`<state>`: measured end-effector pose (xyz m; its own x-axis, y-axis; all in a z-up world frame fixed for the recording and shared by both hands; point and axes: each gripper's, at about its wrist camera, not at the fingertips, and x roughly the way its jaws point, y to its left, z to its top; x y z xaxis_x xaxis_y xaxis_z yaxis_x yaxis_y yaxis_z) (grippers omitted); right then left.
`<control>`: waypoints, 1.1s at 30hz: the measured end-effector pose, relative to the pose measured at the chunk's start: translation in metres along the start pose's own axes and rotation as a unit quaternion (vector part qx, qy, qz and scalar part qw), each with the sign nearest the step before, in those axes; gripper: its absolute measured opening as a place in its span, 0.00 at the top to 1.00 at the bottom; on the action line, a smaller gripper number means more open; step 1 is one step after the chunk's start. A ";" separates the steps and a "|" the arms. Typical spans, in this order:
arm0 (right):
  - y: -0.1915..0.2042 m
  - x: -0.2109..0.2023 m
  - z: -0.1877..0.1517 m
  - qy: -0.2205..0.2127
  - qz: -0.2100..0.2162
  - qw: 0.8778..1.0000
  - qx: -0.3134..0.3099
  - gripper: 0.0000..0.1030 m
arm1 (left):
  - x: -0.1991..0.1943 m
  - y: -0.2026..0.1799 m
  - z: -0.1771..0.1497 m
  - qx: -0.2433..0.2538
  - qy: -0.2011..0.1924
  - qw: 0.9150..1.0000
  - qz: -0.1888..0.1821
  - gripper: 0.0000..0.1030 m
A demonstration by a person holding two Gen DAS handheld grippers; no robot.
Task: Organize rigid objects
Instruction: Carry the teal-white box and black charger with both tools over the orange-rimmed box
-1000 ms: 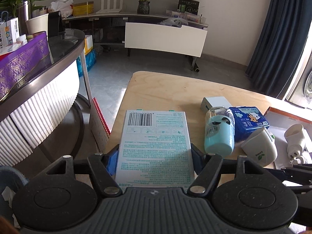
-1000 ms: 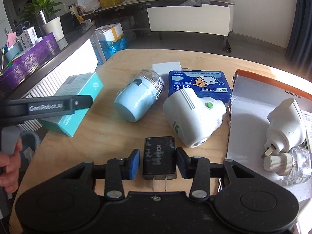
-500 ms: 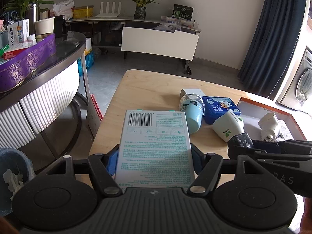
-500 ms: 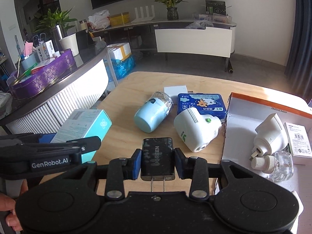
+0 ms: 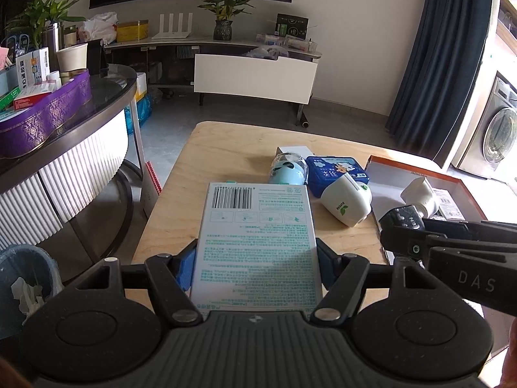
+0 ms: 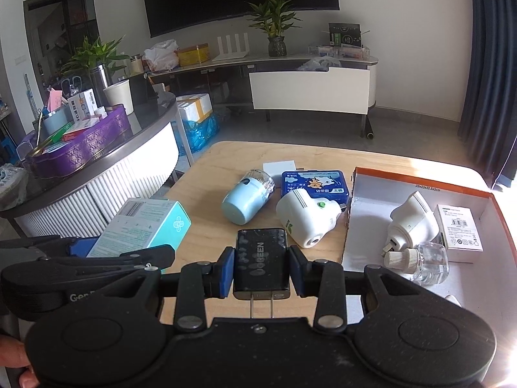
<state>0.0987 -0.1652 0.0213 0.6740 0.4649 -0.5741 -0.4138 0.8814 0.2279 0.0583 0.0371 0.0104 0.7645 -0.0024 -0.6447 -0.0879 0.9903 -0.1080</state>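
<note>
Lit by daylight from the right, blown out to glare across the far right of the bench (image 6: 429, 168) and soft elsewhere, dim at the dark fisheye corners, with bowed edges and sharp focus throughout.

I count two white plug-in units (image 6: 305, 218) (image 6: 413, 223), two cartons (image 6: 145, 226) (image 6: 458, 228), one black charger (image 6: 261, 258), one pale-blue canister (image 6: 247, 202), one blue tin (image 6: 315, 186) and one clear bottle (image 6: 426, 263).

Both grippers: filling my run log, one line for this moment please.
left gripper: shut on teal box | right gripper: shut on black charger | both above table
</note>
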 end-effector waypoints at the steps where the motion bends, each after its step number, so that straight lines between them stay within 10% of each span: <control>1: -0.001 -0.004 -0.001 -0.003 0.000 1.000 0.001 0.57 | -0.002 -0.001 0.000 -0.001 -0.002 1.000 0.000 0.31; 33: -0.019 -0.058 -0.015 -0.040 -0.014 0.999 0.024 0.57 | -0.028 -0.032 -0.011 0.020 -0.010 1.000 -0.013 0.31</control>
<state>0.0583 -0.2097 0.0380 0.7328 0.4441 -0.5156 -0.3659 0.8960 0.2518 0.0322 0.0040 0.0237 0.7789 -0.0258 -0.6266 -0.0426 0.9947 -0.0939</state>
